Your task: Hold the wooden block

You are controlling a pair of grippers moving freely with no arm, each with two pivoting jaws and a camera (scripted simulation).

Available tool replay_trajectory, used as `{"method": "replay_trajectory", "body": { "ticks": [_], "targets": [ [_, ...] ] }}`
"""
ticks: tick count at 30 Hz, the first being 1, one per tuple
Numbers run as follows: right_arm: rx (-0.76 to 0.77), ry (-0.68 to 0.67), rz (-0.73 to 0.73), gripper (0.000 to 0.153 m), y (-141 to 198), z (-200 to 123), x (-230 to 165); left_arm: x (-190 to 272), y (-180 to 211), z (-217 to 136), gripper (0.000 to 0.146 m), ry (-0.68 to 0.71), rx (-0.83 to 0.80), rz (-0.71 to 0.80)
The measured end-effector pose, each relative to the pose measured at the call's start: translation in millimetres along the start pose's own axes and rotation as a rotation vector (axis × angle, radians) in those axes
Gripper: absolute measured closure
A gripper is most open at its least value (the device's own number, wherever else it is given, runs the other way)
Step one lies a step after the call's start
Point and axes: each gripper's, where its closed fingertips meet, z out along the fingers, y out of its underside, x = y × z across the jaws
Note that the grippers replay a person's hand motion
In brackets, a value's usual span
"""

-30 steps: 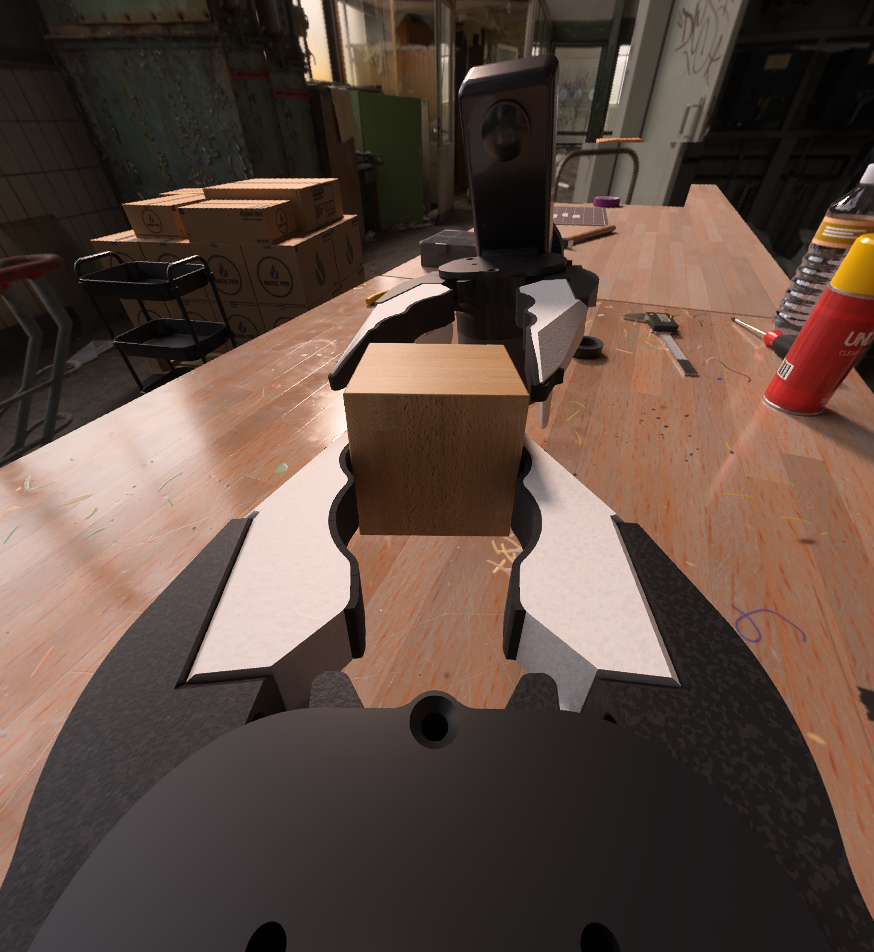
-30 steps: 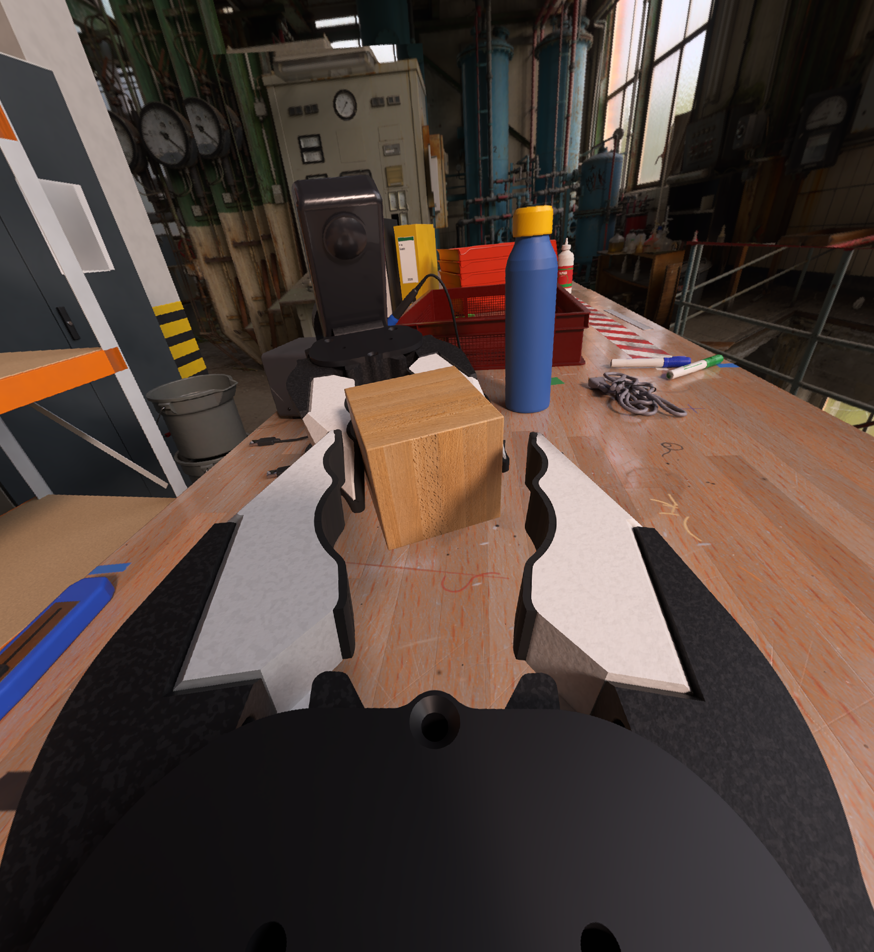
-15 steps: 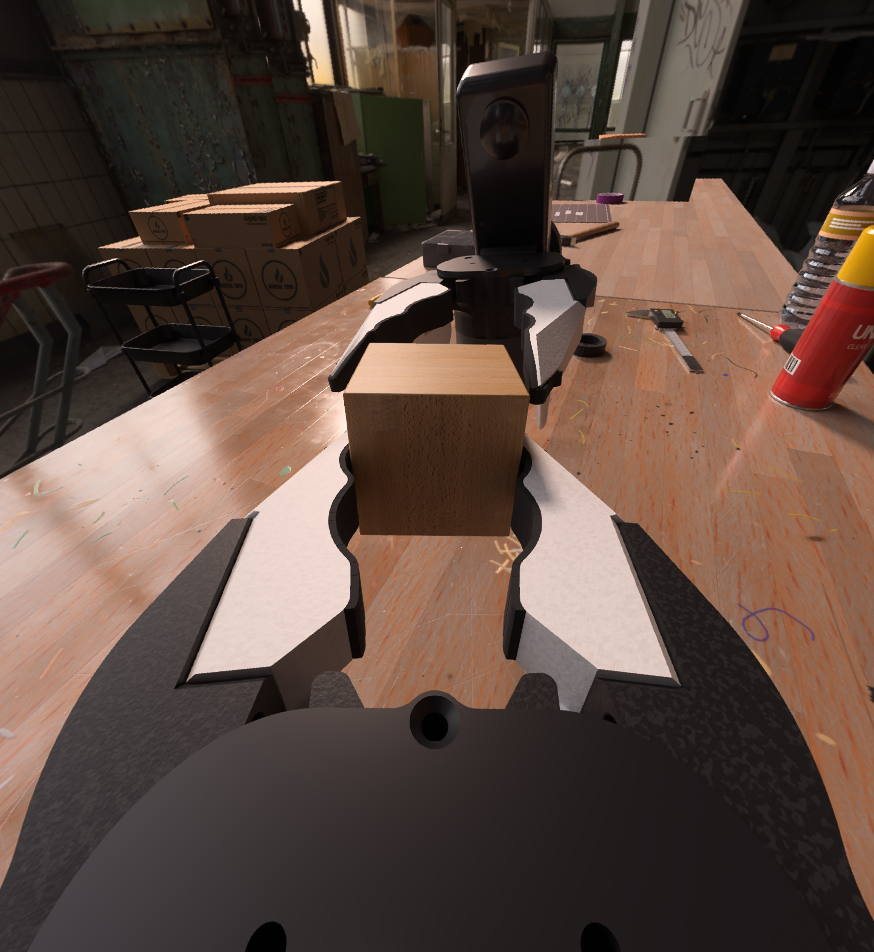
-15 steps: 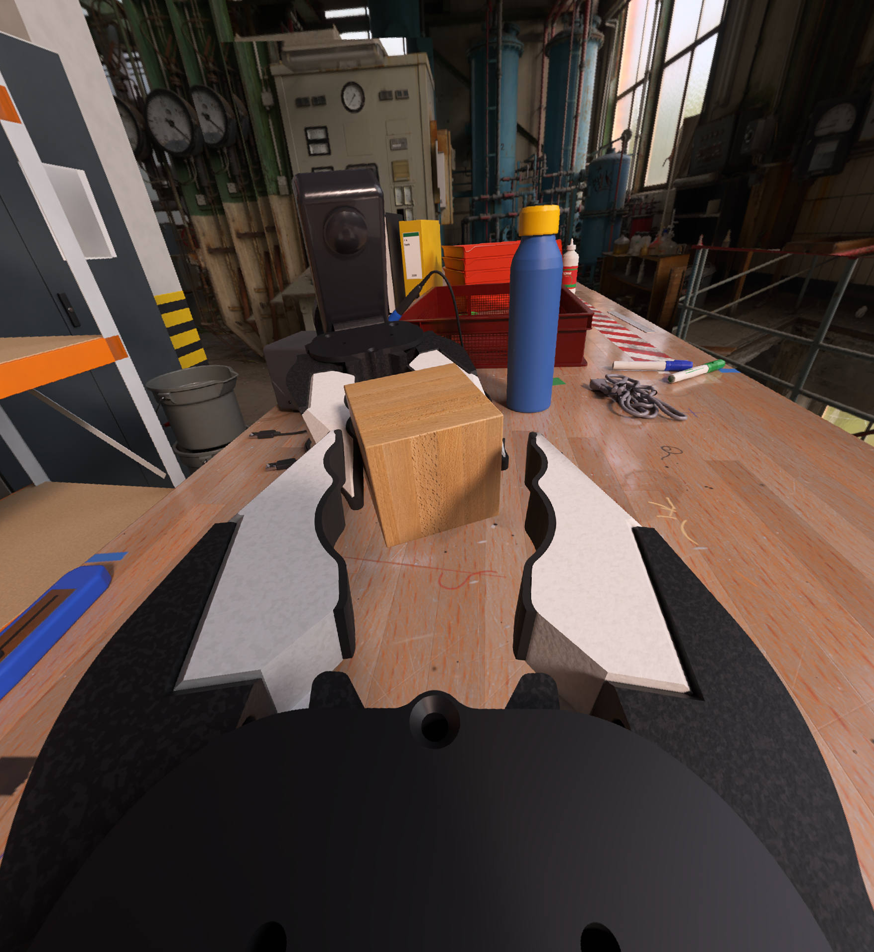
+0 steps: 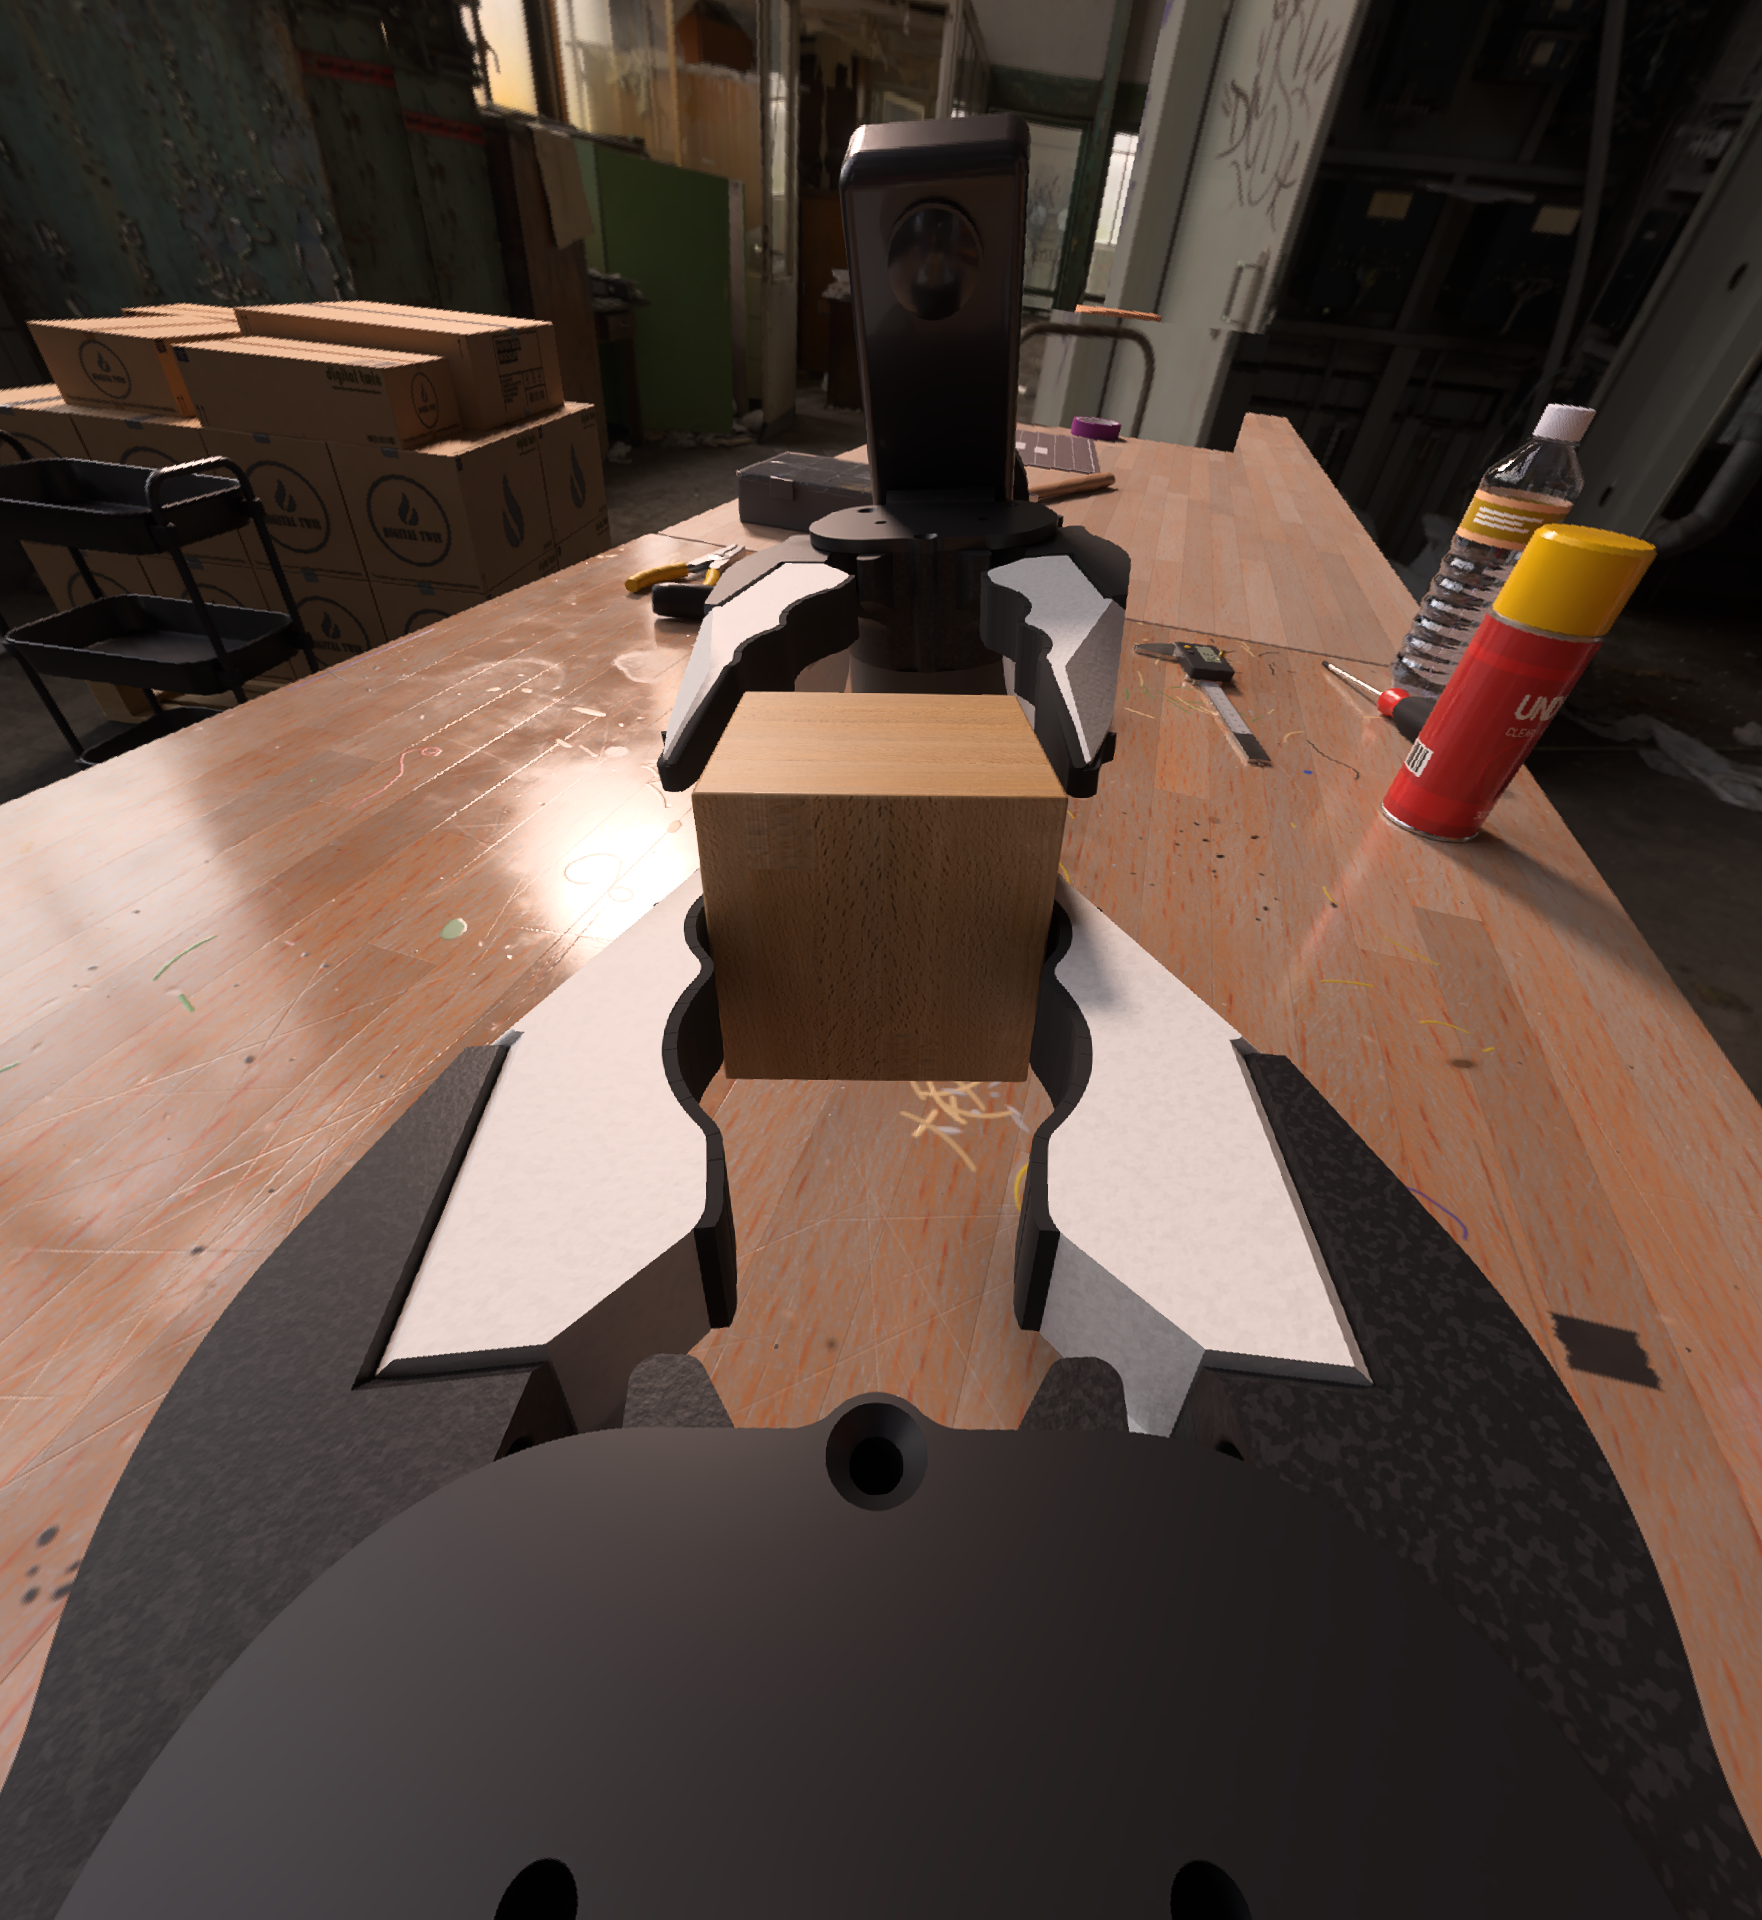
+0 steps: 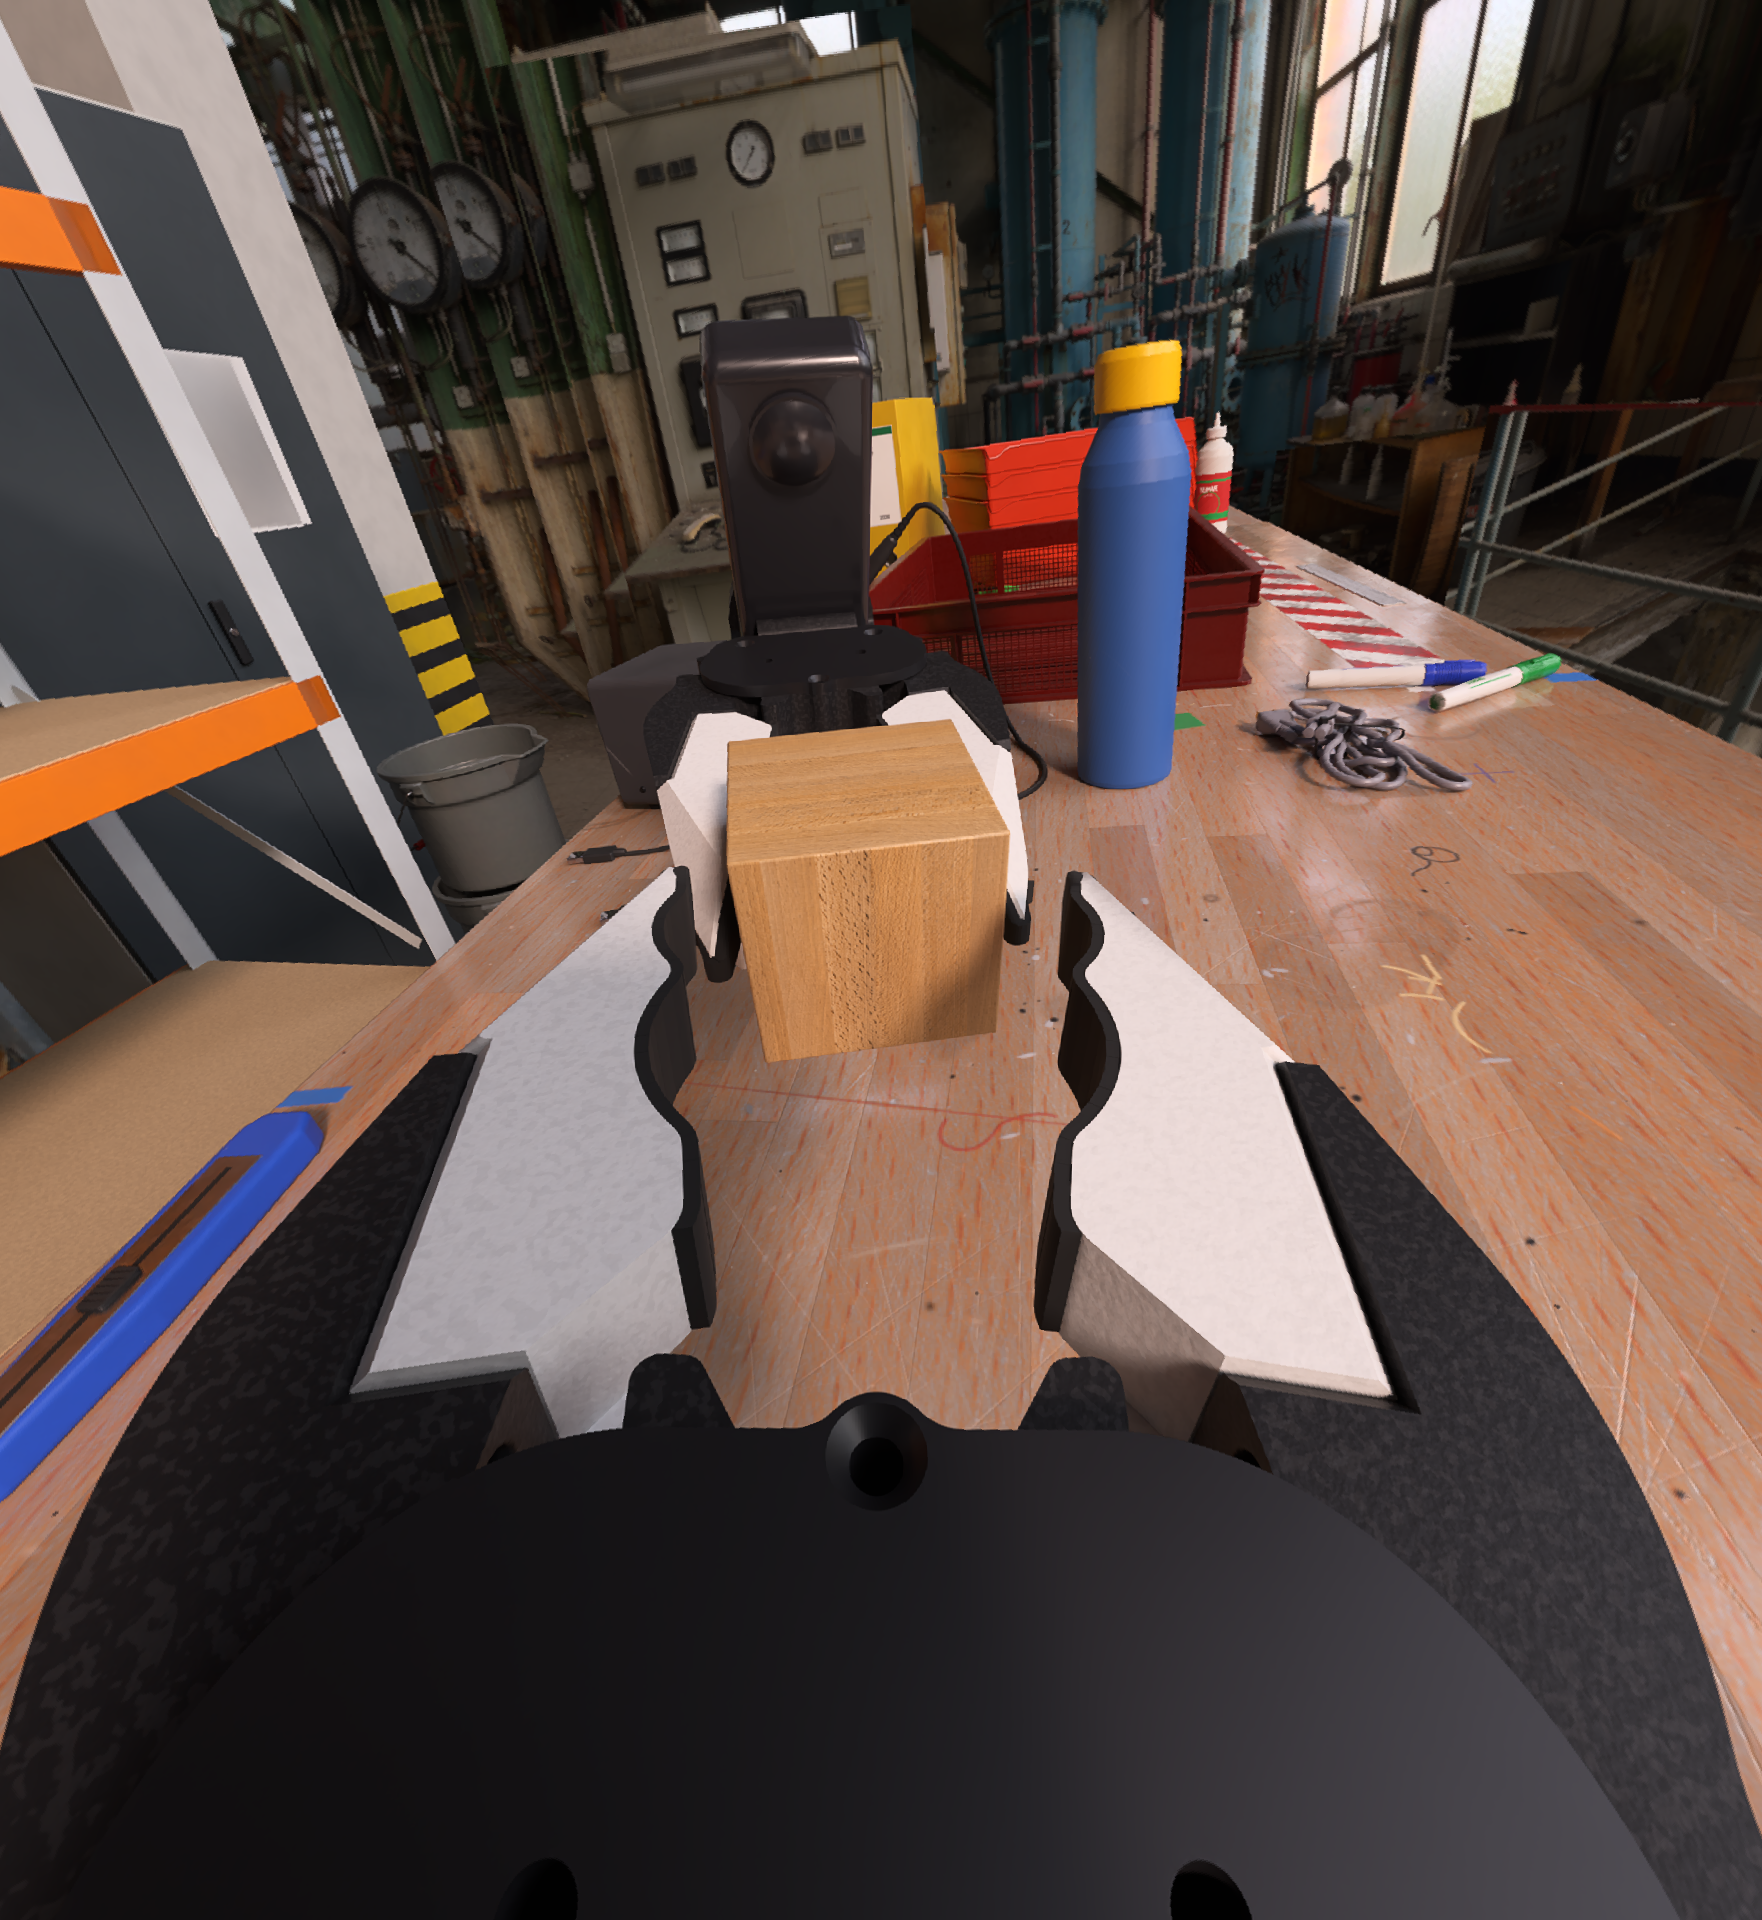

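Scuffed wooden table (image 5: 1272,1039) underneath; left tool (image 5: 877,935) clamps the wooden block (image 5: 877,894) off it, while right tool (image 6: 872,914) gapes just before it.

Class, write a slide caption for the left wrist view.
Left gripper clamps the wooden block above the workbench; right gripper faces it.

Red spray can (image 5: 1500,694) (yellow cap), blue bottle (image 6: 1130,582)
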Motion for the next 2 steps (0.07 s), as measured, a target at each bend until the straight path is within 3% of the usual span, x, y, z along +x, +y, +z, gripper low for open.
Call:
{"method": "replay_trajectory", "body": {
  "ticks": [2],
  "targets": [
    [-0.002, 0.000, 0.003, 0.082, 0.8, 0.0, 0.5, -0.1, 0.6, 0.0, 0.088, 0.001, -0.005, -0.005]
  ]
}}
